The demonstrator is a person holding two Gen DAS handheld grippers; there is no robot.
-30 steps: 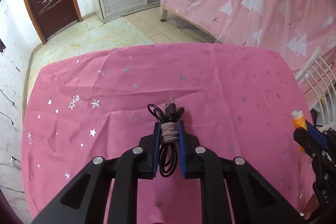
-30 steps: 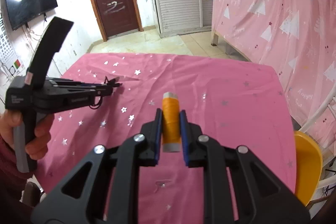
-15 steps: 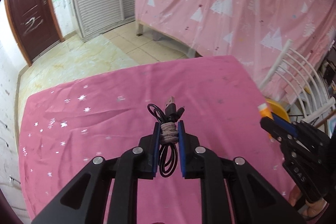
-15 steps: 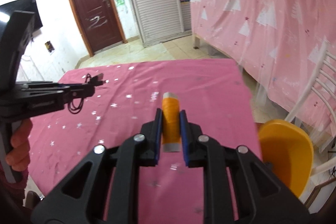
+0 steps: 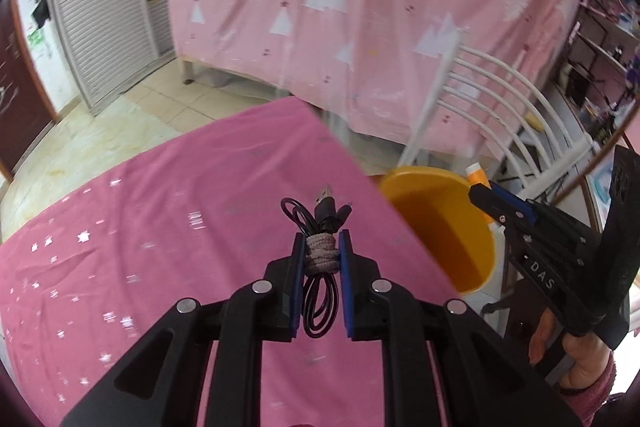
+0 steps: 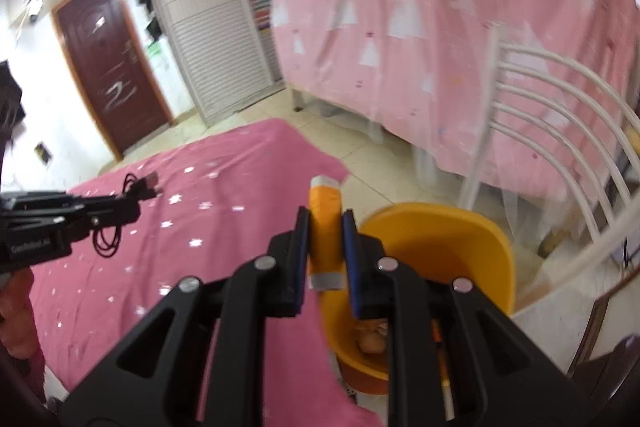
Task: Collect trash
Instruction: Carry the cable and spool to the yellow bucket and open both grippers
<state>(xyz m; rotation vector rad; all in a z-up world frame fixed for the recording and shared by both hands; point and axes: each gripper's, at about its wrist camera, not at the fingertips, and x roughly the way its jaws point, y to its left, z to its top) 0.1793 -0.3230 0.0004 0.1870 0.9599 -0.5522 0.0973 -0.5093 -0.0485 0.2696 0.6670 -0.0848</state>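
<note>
My left gripper (image 5: 320, 247) is shut on a coiled black USB cable (image 5: 318, 301) bound with a grey tie (image 5: 321, 251), held above the pink star-print tablecloth (image 5: 160, 227) near its right edge. My right gripper (image 6: 326, 223) is shut on an orange tube with grey ends (image 6: 325, 223), held over the table's corner beside the orange bin (image 6: 448, 251). In the left wrist view the right gripper (image 5: 484, 191) and its orange tube (image 5: 478, 178) hover at the rim of the orange bin (image 5: 436, 227). The left gripper (image 6: 140, 203) with the cable (image 6: 106, 241) shows at the left of the right wrist view.
The bin stands on a white chair (image 6: 560, 131) just off the table's right edge, with some items in its bottom (image 6: 372, 341). A pink tree-print curtain (image 5: 360, 7) hangs behind. A dark door (image 6: 108, 75) and white shutter cabinet (image 6: 208, 27) are at the back left.
Both grippers have swung right across the table toward the orange bin, still holding the cable and the tube. The bin and chair have come into view; the right gripper now hangs by the bin's rim.
</note>
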